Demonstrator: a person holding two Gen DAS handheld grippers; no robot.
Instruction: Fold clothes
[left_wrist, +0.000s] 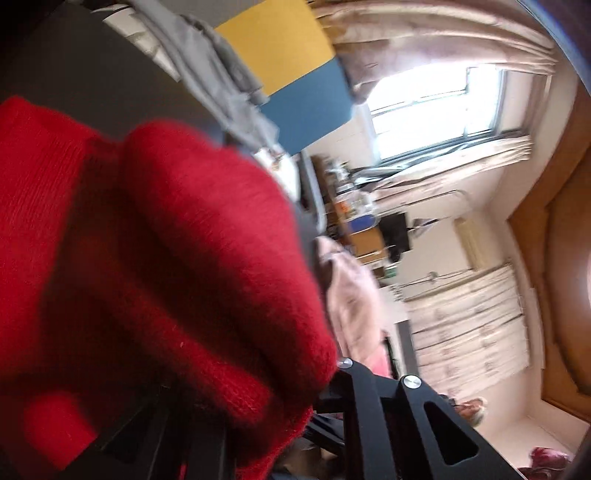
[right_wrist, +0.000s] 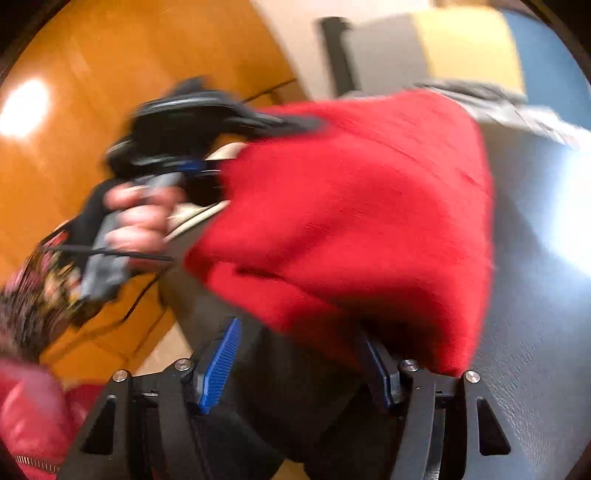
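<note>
The fuzzy red sweater droops over the worktop, bunched in front of the spread-apart right tongs. It smothers the left tongs; I cannot tell their grip.

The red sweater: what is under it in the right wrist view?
Under the red sweater a dark, leather-like surface shows at its right and lower edges. What lies beneath its middle is covered. The right tool is open at its lower edge.
</note>
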